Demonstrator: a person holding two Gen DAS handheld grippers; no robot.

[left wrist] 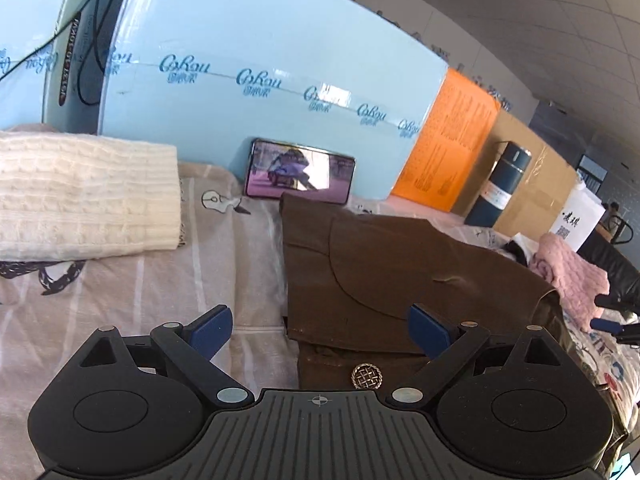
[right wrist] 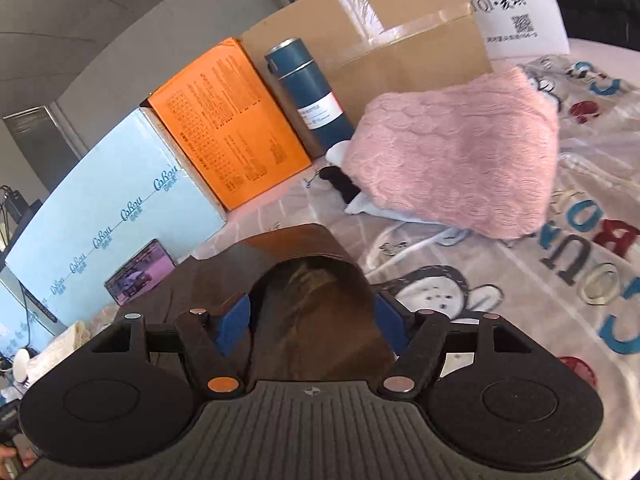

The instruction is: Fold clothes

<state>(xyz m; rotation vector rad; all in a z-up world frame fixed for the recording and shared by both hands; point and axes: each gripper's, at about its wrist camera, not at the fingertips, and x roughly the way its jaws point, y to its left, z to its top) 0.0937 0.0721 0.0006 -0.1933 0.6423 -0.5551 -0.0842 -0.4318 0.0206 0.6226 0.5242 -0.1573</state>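
Left gripper (left wrist: 320,326) wide open, empty, over brown garment (left wrist: 400,272). Right gripper (right wrist: 314,322) released, garment fold between pads. Pink knit (right wrist: 460,160) beside.

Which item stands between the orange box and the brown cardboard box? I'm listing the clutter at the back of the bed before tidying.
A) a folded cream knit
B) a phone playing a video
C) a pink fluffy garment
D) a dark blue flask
D: the dark blue flask stands upright between the orange box and the cardboard box, while the phone leans on the light blue box farther along.
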